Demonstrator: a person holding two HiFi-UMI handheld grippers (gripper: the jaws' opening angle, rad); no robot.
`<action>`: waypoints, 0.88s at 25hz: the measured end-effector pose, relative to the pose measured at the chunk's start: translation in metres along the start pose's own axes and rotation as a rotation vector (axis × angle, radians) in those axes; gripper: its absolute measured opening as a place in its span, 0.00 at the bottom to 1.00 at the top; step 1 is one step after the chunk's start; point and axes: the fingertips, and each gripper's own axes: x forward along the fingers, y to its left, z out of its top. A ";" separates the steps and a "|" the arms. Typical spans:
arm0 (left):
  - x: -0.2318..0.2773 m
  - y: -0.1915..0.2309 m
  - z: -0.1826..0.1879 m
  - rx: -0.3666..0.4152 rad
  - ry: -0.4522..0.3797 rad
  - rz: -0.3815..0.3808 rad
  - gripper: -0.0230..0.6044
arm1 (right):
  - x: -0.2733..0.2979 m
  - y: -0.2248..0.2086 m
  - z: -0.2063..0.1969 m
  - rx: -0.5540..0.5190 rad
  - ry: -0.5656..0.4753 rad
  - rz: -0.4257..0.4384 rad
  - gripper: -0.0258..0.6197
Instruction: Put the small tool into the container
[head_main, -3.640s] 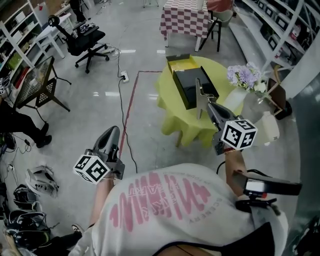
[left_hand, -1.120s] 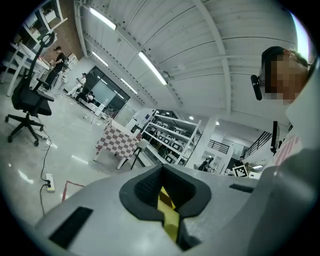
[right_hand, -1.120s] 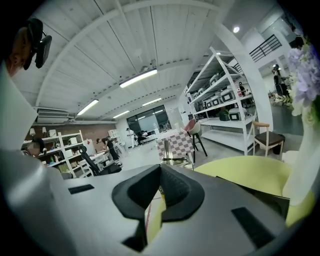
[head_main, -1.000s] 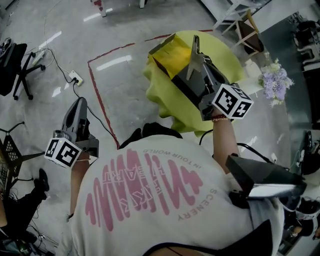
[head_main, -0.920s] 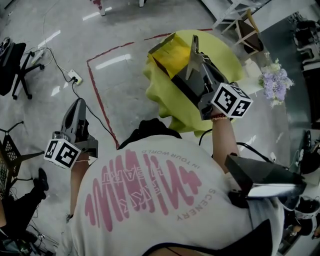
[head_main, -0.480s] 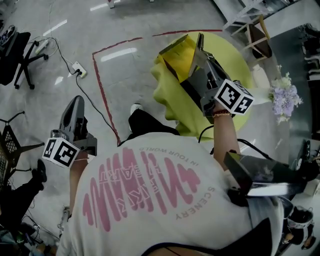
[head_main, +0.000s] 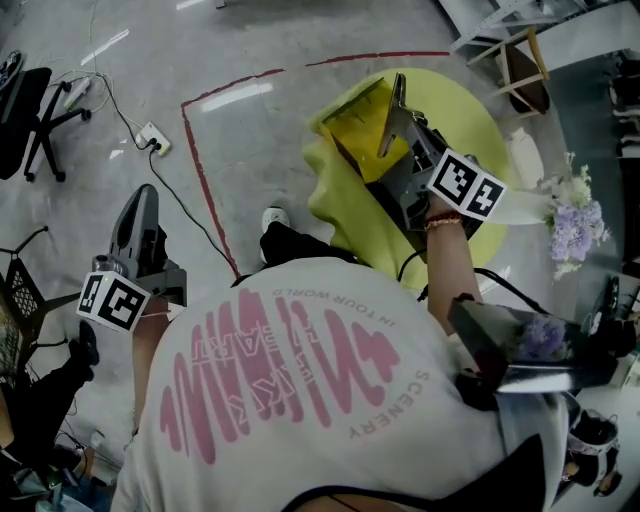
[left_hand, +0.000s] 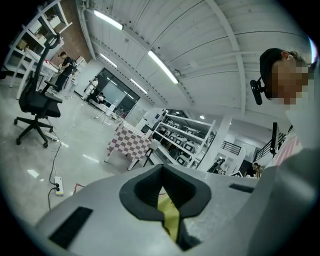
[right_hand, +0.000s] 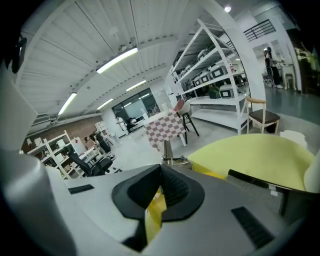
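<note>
The small grey metal tool (head_main: 396, 100) is clamped in the right gripper (head_main: 409, 137), sticking out past its closed jaws, with the yellow-and-black box (head_main: 355, 125) close beneath. The left gripper (head_main: 139, 205) is closed too, with nothing held, well apart.

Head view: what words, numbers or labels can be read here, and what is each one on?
"IN YOUR WORLD": small pink print, upside down, on the person's white T-shirt; the first letter of the second word is unclear.
"SCENERY": small pink print, same shirt, toward its right side.
Large pink letters across the shirt: too distorted to read.
Marker cubes: black-and-white patterns only, no text.
</note>
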 end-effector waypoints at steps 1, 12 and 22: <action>0.006 0.002 0.000 -0.002 0.007 -0.003 0.05 | 0.005 -0.001 -0.001 0.004 0.016 -0.008 0.05; 0.046 0.025 -0.015 -0.043 0.064 0.016 0.05 | 0.042 -0.028 -0.025 -0.020 0.218 -0.088 0.05; 0.047 0.033 -0.026 -0.066 0.081 0.028 0.05 | 0.050 -0.031 -0.038 -0.111 0.331 -0.131 0.05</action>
